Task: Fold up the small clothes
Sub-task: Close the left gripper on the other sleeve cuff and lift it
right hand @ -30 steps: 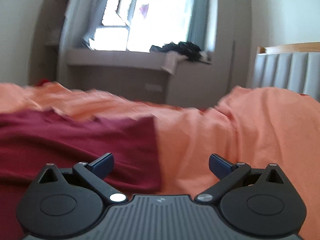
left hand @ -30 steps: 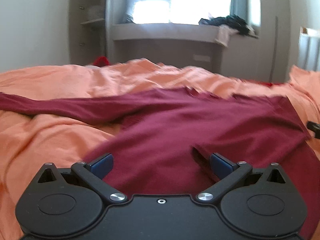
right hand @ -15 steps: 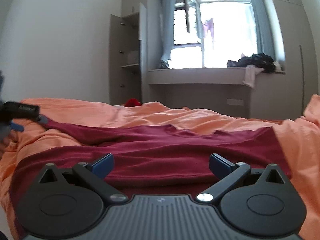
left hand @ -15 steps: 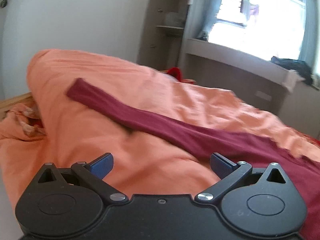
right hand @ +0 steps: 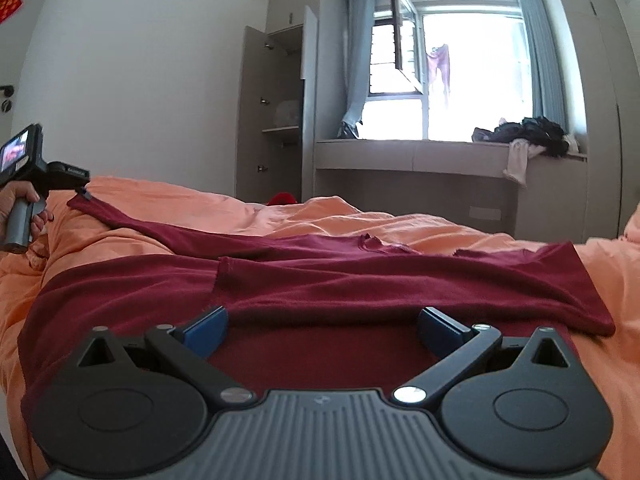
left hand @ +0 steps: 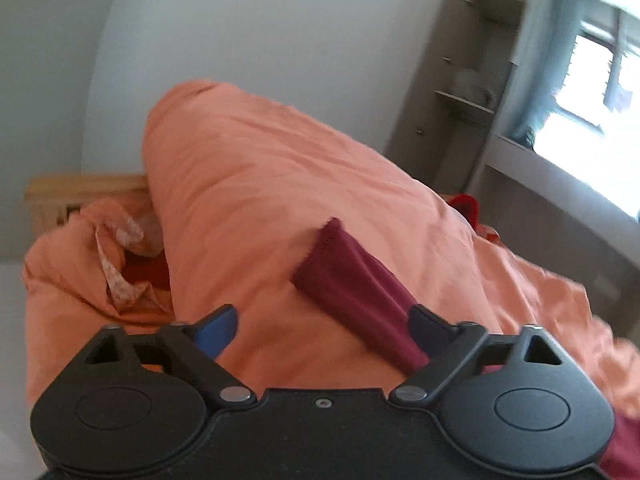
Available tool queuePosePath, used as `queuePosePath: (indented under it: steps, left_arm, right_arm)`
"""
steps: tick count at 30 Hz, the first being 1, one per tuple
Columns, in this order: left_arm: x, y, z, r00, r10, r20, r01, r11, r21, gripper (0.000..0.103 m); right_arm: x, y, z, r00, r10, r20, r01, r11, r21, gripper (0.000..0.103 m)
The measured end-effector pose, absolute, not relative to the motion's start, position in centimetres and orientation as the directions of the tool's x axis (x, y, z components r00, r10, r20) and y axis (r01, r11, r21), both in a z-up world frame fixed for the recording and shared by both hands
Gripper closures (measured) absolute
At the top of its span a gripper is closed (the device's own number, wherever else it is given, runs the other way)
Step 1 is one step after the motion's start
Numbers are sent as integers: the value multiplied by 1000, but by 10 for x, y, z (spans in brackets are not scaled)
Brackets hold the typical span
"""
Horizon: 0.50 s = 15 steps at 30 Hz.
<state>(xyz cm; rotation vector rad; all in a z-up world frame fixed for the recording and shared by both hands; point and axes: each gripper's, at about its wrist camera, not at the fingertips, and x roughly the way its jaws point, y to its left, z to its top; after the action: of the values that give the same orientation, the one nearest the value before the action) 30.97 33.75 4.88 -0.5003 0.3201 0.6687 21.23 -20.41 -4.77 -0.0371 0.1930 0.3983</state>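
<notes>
A dark red long-sleeved shirt lies spread on the orange duvet. One sleeve is folded across its body; the other sleeve stretches out to the far left. In the left wrist view that sleeve's cuff lies just ahead of my left gripper, which is open and empty over it. The left gripper also shows at the far left of the right wrist view, at the cuff. My right gripper is open and empty, low over the shirt's body.
A rolled orange duvet bulge rises behind the cuff, with the wooden bed frame beyond. A window ledge with a pile of clothes and an open wardrobe stand past the bed.
My left gripper has swung left along the outstretched sleeve to its cuff. My right gripper has turned left from the shirt's right edge to face its body.
</notes>
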Motion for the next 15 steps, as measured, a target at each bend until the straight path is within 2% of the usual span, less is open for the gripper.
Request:
queuePosePath:
  steps: [1,3,7,8,10,11,15]
  left_arm:
    - [313,340,47,743,504,-441,-659,664,-353,29]
    - [320,342,46,728,515,-452,-677,646,-354,37]
    - [327,330,49,698,568,-436,-705,652,-280,53]
    - [329,328,51,691,580,-431,-710,655,-257,60]
    - [332,319,56,684,609,-402,-714,670,-202,87]
    - [333,314,59,682,621,-387,-714,680,-167,94]
    - [337,298,78,730,605,-318,-665,735,-129,98]
  right_arm:
    - [213,-206,-49,903,382,-197,-387,922,12,0]
    - [213,-208,-50,904,379,-197,-382,924,26,0]
    - [213,-209,-51,908,372,-195,-375,927,20,0]
    - [213,-209,-51,908,371,-195,-375,927,19,0]
    - [212,-210,-52,908,371,-196,-374,927,20,0]
    - [212,-209,-52,909,369,-195,-372,928,20,0]
    - [208,-214,-50,914,358,-189,-360,933,27,0]
